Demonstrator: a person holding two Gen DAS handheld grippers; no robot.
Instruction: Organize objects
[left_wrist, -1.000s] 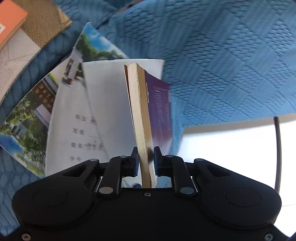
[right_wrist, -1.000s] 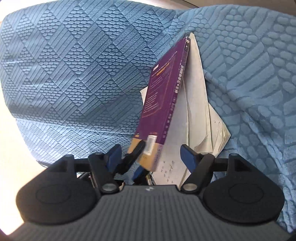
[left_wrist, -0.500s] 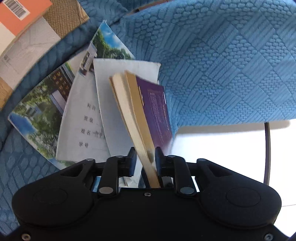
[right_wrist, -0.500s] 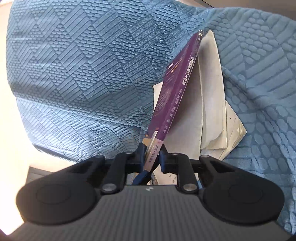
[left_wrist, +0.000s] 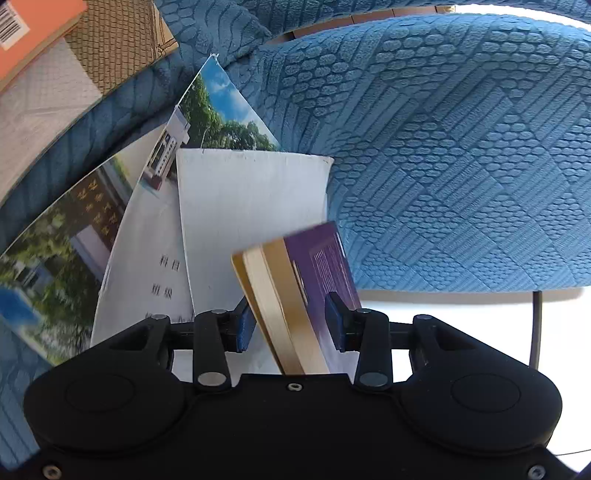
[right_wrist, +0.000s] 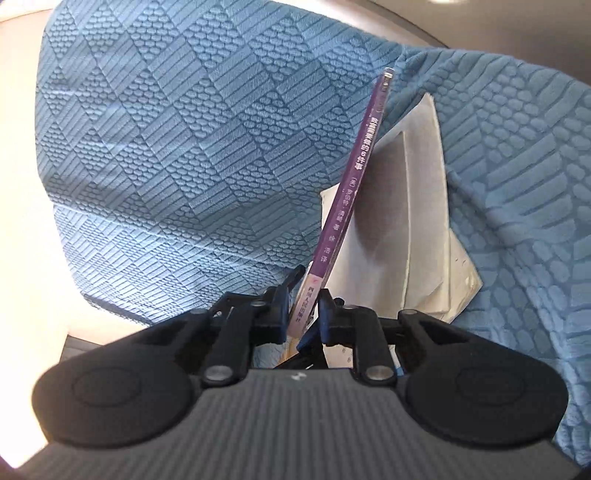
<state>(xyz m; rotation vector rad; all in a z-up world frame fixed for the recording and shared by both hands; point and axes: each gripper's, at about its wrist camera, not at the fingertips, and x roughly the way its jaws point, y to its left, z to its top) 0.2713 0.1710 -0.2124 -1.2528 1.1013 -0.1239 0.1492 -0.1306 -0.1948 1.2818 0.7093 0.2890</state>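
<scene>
The purple book (right_wrist: 351, 192) stands on edge, its near end pinched in the right tongs (right_wrist: 303, 314), whose blue pads press against both covers. Its spine runs from the tongs up and away, leaning slightly right. In the left wrist view the same book (left_wrist: 295, 291) sits between the left tongs (left_wrist: 291, 325), which are spread, pads apart from it on either side. White papers (left_wrist: 251, 206) and a photo booklet (left_wrist: 74, 229) lie beneath and left, on the blue textured cover (left_wrist: 461, 166). The cover's near edge drops off to the right.
</scene>
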